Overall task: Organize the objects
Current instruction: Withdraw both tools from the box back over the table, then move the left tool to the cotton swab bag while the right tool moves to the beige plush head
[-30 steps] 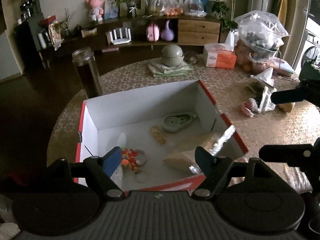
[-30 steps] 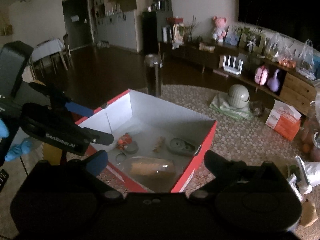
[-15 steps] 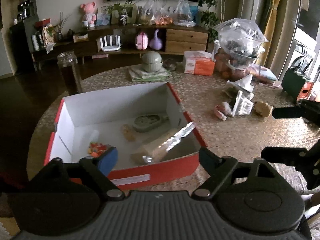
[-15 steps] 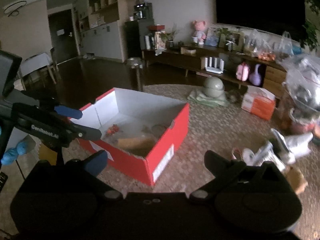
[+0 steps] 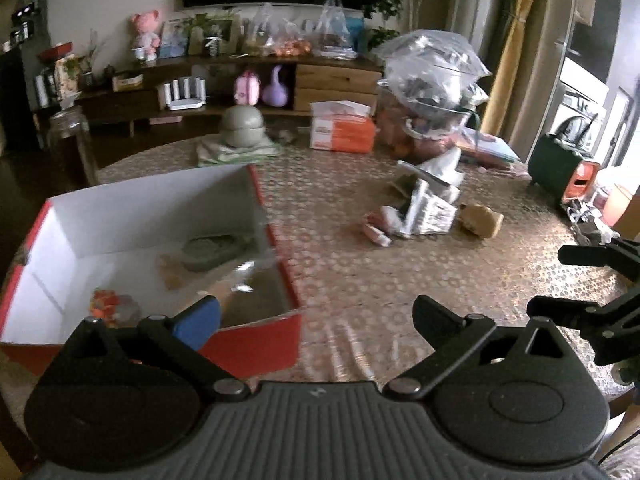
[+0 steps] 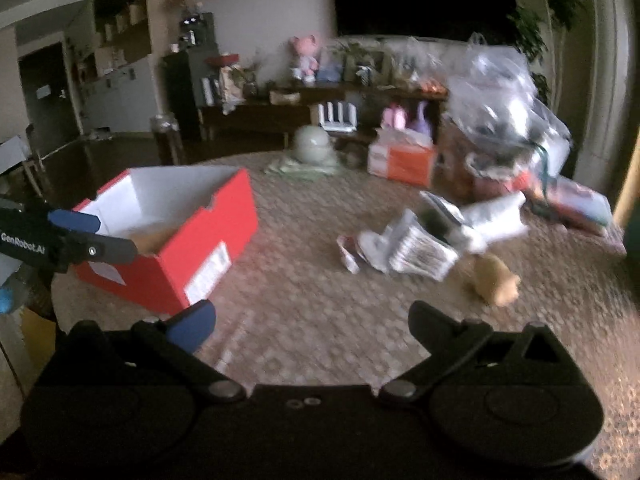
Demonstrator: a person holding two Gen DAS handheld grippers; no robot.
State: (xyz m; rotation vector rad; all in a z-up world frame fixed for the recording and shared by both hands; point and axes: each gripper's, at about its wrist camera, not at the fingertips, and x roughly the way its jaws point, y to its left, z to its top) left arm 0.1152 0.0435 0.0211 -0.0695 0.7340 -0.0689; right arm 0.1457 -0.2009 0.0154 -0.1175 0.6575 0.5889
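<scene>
A red shoebox with a white inside stands at the left of the table. In it lie a grey-green dish, a small colourful toy and a clear-wrapped brown item. My left gripper hovers at the box's near right corner, its jaws opening with nothing between them. My right gripper is open and empty over bare table, right of the box. Ahead of it lie crumpled white packets and a brown bun-like lump. The same packets and lump show in the left view.
At the back of the table are an orange tissue box, a grey-green bowl on a cloth, a bulging clear plastic bag and a glass jar. A dark green appliance stands far right.
Both grippers have swung right, from above the box toward the packets. The left jaws have spread wider. The wrapped item stays in the box.
</scene>
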